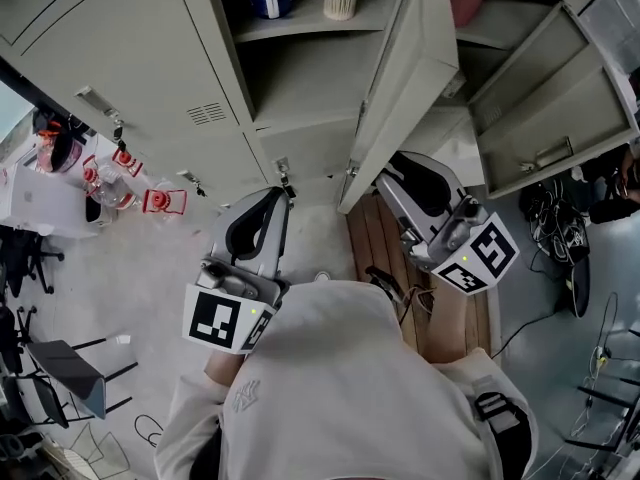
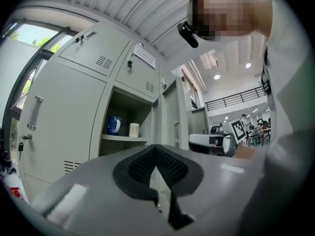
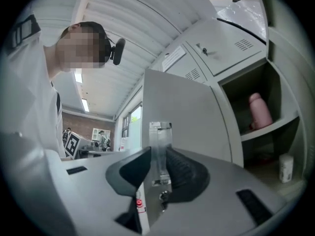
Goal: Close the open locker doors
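Metal locker-door handle [image 3: 160,144] between jaws of right gripper [image 3: 158,170]

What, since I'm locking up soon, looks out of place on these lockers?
Two locker doors stand open: the middle door, whose handle the right gripper clamps, and the far-right door. Nothing looks spilled or damaged.

Grey middle locker door [image 1: 400,88] ajar; right door [image 1: 552,103] wide open.
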A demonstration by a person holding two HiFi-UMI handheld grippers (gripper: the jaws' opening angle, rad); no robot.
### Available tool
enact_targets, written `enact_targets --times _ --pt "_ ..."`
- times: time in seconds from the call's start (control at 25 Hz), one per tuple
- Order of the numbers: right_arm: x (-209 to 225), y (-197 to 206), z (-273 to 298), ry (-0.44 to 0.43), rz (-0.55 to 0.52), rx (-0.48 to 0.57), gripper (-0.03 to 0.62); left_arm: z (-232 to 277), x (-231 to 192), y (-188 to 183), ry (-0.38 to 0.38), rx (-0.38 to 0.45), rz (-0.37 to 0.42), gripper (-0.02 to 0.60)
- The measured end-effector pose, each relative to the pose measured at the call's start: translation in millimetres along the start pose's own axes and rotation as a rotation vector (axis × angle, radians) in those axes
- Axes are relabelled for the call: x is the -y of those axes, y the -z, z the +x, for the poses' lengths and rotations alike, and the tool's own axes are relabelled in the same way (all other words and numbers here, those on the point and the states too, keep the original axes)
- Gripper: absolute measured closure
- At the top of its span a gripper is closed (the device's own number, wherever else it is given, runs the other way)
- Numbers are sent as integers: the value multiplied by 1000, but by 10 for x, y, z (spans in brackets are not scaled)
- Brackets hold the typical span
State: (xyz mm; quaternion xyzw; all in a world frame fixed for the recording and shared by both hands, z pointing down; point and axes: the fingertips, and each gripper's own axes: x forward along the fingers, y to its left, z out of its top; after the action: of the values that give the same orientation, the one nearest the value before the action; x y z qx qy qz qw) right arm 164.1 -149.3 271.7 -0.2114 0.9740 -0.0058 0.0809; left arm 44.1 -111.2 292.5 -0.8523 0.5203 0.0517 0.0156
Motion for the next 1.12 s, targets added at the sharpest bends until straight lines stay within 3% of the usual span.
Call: enact_targets --times 0.44,1.12 --pt "-173 120 639 -85 -6 -22 528 -241 -483 -81 -71 9 19 575" --pt "-63 255 1448 -41 -15 -45 528 -472 -1216 -185 -129 6 23 574"
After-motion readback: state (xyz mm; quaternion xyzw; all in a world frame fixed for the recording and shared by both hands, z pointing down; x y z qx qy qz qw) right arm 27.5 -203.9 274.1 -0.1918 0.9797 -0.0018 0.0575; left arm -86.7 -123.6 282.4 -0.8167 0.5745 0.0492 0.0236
